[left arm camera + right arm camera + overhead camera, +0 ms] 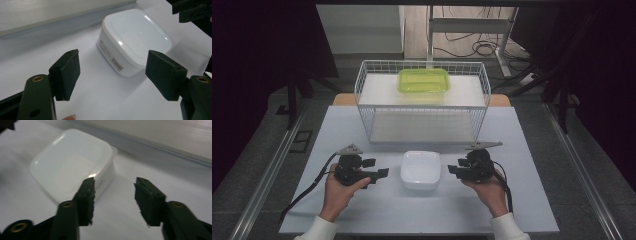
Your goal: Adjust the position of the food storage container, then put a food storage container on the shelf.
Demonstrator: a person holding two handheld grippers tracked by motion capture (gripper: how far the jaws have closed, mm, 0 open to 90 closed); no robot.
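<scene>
Sitting at the middle of the pale grey surface point(362, 200), the white, square, lidded plastic container point(420, 169) serves as the landmark for everything else. Just to its left in the high view, the left gripper point(381, 168) is held in the person's left hand point(338, 192), pointing toward the container's left side but apart from it. In the left gripper view its jaws stand wide apart with nothing between the black pads point(67, 73), and the container point(135, 40) lies ahead of them, a small printed label showing on its side wall. Just to the container's right, the right gripper point(453, 171) is held in the person's right hand point(487, 192), also aimed at the container and not touching it. In the right gripper view its jaws stand parted at a moderate width, empty, with one pad point(87, 195) overlapping the container's point(72, 162) near corner in the picture and the other pad over bare surface; whether that pad touches the wall cannot be told from this blurred view. Beyond the container, on the far side of the surface, stands a white wire basket rack point(362, 80). On that rack's upper white shelf, farther back from the container, rests a translucent yellow-green, rectangular, lidded plastic box point(424, 80).
</scene>
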